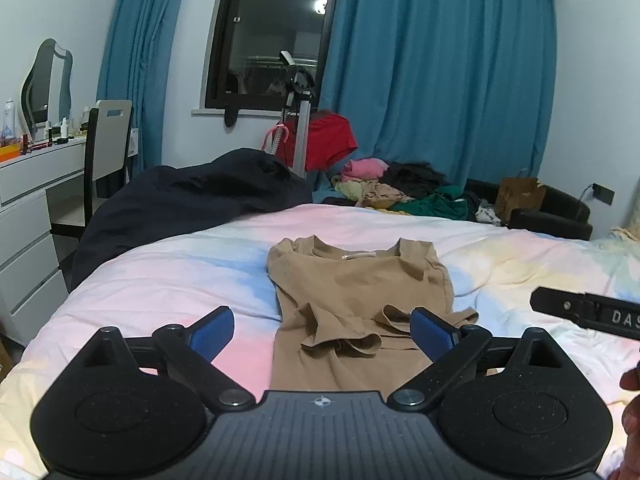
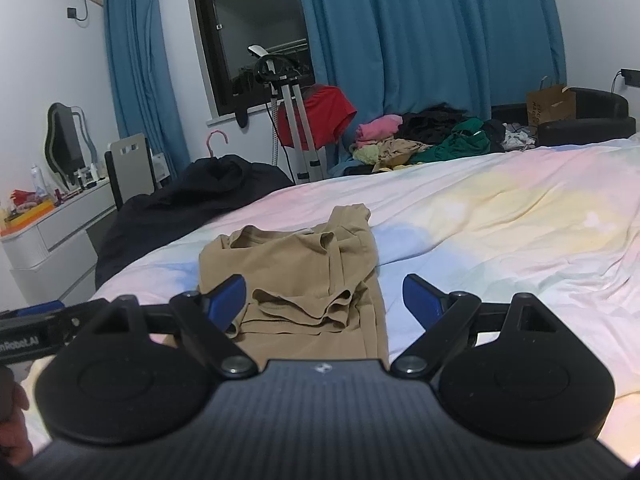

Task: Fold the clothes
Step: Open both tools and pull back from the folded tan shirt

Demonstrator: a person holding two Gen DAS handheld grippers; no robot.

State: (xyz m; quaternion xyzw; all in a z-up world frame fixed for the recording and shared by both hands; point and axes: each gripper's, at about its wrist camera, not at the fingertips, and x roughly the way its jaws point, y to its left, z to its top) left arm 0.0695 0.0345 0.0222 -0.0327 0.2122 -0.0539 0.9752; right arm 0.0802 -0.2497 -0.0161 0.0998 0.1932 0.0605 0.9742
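A tan T-shirt (image 1: 356,292) lies on the pastel bedsheet (image 1: 160,280), collar away from me, both sleeves folded in over its middle. My left gripper (image 1: 322,332) is open and empty, hovering above the shirt's lower part. The right gripper's finger (image 1: 584,312) shows at the right edge of the left wrist view. In the right wrist view the same shirt (image 2: 296,268) lies ahead, and my right gripper (image 2: 324,304) is open and empty above its lower right side. The left gripper's finger (image 2: 36,320) shows at the left edge there.
A dark garment (image 1: 188,200) is heaped at the bed's far left corner. A pile of mixed clothes (image 1: 404,190) lies beyond the bed near blue curtains (image 1: 440,80). A white dresser (image 1: 28,200) and chair (image 1: 108,148) stand left.
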